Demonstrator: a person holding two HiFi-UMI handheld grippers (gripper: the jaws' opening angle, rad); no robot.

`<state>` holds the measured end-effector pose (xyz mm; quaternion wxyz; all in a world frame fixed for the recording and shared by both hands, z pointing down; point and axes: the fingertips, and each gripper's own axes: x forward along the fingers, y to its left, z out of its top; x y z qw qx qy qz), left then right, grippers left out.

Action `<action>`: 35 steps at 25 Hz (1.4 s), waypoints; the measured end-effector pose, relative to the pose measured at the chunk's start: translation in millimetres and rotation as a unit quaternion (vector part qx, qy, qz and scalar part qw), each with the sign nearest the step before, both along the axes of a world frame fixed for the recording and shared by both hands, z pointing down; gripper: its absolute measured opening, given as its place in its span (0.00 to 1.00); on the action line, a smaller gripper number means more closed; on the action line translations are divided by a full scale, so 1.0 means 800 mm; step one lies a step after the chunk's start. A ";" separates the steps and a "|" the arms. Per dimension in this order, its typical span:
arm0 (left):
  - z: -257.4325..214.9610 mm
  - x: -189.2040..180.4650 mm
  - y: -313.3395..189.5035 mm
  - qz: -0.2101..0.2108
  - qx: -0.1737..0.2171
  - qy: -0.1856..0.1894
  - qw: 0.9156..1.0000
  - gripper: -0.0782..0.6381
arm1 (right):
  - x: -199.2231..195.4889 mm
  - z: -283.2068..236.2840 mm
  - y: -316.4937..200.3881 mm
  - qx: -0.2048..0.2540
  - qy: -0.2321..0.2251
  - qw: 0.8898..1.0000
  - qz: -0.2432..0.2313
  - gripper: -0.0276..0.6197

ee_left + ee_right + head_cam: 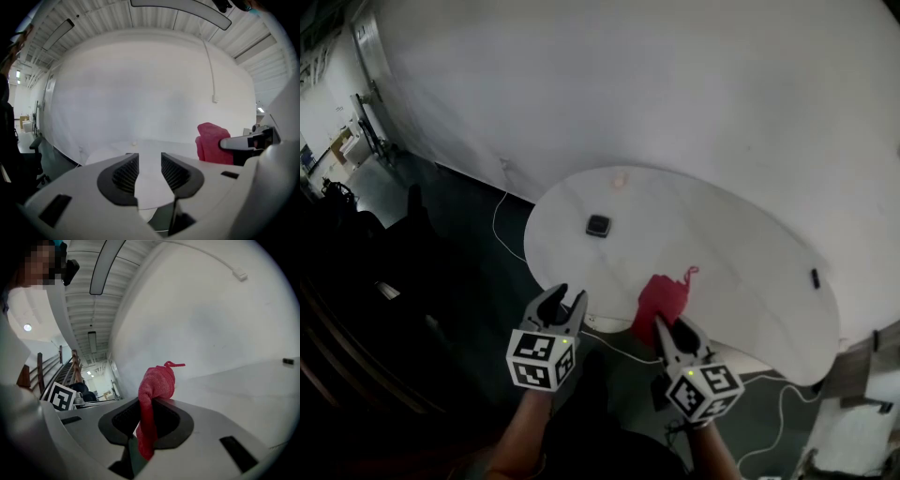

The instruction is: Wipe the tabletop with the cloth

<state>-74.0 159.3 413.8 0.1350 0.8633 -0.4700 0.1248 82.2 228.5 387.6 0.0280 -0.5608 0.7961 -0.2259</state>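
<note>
Both my forearms come in from below the table's [741, 253] near edge, wrists level, jaws pointing at it. My left gripper [562, 298] sits just off the near-left rim, jaws apart, nothing between. My right gripper [667, 328] is clamped on the red cloth [661, 295], bunched at the near edge. Farther in on the table: a small black object [598, 225].

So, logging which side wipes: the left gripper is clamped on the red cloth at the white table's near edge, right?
Wrong side: the right gripper is clamped on the red cloth at the white table's near edge, as the right gripper view shows. The left gripper is open and empty.
</note>
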 end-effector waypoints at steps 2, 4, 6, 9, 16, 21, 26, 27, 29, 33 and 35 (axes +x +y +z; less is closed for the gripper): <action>0.003 -0.003 -0.030 0.001 -0.004 0.001 1.000 0.29 | -0.002 0.001 -0.028 -0.005 0.000 1.000 0.004 0.14; 0.003 -0.005 -0.061 0.006 -0.007 0.000 1.000 0.30 | -0.004 -0.001 -0.056 -0.009 -0.002 1.000 0.010 0.14; 0.002 -0.005 -0.093 0.012 -0.010 -0.002 1.000 0.30 | -0.005 -0.003 -0.085 -0.012 -0.002 1.000 0.014 0.14; 0.003 -0.005 -0.141 0.023 -0.012 -0.002 1.000 0.30 | -0.009 -0.005 -0.129 -0.014 -0.002 1.000 0.022 0.14; 0.000 0.010 -0.233 0.060 -0.010 -0.004 0.998 0.30 | -0.008 -0.009 -0.212 -0.012 -0.005 0.999 0.043 0.14; 0.007 0.026 -0.285 0.074 -0.019 -0.002 0.997 0.30 | -0.003 -0.009 -0.249 -0.013 -0.008 0.999 0.050 0.14; 0.026 0.053 -0.328 0.079 -0.035 -0.007 0.996 0.30 | 0.009 0.000 -0.286 -0.024 -0.012 0.999 0.047 0.14; 0.030 0.057 -0.337 0.080 -0.038 -0.009 0.996 0.30 | 0.011 0.002 -0.294 -0.026 -0.014 0.999 0.046 0.14; 0.040 0.067 -0.352 0.079 -0.047 -0.012 0.996 0.30 | 0.015 0.008 -0.310 -0.032 -0.018 0.998 0.041 0.14; 0.059 0.087 -0.380 0.082 -0.062 -0.021 0.994 0.31 | 0.025 0.019 -0.342 -0.042 -0.024 0.998 0.036 0.14; 0.067 0.095 -0.392 0.085 -0.068 -0.026 0.994 0.31 | 0.030 0.024 -0.353 -0.046 -0.030 0.998 0.039 0.14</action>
